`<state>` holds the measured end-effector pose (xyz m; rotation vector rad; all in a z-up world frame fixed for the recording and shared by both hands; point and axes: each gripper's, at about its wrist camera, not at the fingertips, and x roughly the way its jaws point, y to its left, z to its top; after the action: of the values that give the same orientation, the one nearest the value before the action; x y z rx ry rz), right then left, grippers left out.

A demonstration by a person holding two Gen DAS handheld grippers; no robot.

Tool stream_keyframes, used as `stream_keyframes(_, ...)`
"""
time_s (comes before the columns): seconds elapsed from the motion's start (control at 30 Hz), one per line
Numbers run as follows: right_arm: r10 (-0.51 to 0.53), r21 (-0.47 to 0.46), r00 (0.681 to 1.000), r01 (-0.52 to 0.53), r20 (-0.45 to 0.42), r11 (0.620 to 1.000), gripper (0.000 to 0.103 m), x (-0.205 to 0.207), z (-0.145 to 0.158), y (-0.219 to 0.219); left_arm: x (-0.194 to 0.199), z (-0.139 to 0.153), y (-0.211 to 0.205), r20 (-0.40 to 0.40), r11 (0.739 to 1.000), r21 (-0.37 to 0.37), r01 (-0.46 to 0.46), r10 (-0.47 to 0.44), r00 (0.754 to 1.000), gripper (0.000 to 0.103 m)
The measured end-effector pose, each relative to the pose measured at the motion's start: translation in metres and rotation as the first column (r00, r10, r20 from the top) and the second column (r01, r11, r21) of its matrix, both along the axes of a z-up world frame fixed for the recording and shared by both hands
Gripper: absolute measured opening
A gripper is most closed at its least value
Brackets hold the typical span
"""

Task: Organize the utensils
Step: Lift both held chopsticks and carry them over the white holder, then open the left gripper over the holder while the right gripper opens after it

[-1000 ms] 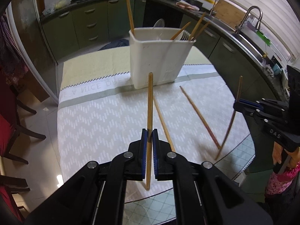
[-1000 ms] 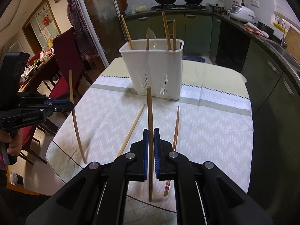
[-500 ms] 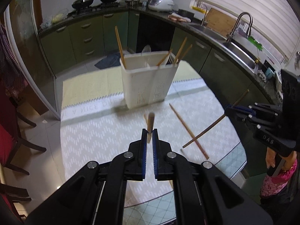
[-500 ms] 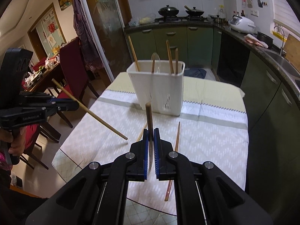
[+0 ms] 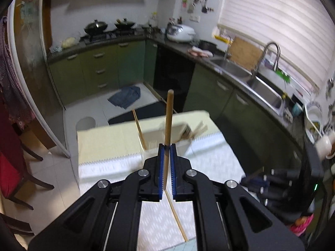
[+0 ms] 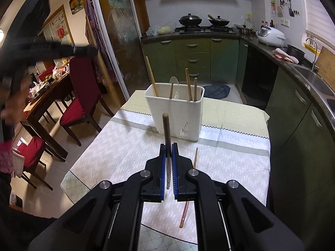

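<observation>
Both tools clamped tight, left tool [image 5: 166, 146] and right tool [image 6: 168, 146] each pinching a chopstick [image 6: 166, 129], I aim tips down over the white caddy [image 6: 174, 113] near the worktop's far edge, one chopstick [image 6: 188, 188] lying loose.

The counter [image 6: 88, 179] is covered by a cloth [image 6: 129, 146] with a pale zigzag pattern, a grey-green band and a yellowish far end. On the cloth stands a white utensil holder [image 6: 174, 113], upright, on the band. In front of the holder, toward the near edge, one chopstick [image 6: 188, 190] lies flat on the cloth, its near end over the counter's bare edge. From the other side a second chopstick [image 5: 177, 219] lies there too.
</observation>
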<state>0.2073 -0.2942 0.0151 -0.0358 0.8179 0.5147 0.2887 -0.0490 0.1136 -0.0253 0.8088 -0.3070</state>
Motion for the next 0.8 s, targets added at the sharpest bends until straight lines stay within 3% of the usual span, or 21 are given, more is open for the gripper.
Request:
stream_keyframes(0.17, -0.008, -0.004, 1.000, 0.008, -0.006, 1.000, 0.006, 0.000, -0.002, -0.004, 0.031, 0.027, 0.000, 0.059, 0.999, -0.007, -0.051, 0.052, 0.997, 0.006)
stream_keyframes(0.33, -0.009, -0.004, 1.000, 0.009, -0.014, 1.000, 0.006, 0.002, -0.003, -0.007, 0.065, 0.025, -0.005, 0.070, 0.998, -0.019, -0.062, 0.064, 0.996, 0.006)
stream_keyframes(0.63, -0.005, 0.015, 1.000, 0.006, -0.014, 1.000, 0.006, 0.007, 0.006, -0.010, 0.107, -0.035, -0.019, -0.002, 0.998, 0.005, -0.059, 0.059, 0.998, 0.006)
stream_keyframes(0.8, 0.008, 0.036, 1.000, -0.009, 0.016, 0.999, 0.006, 0.010, 0.029, -0.007, 0.117, -0.078, -0.020, -0.069, 0.998, 0.030, -0.052, 0.054, 0.996, 0.006)
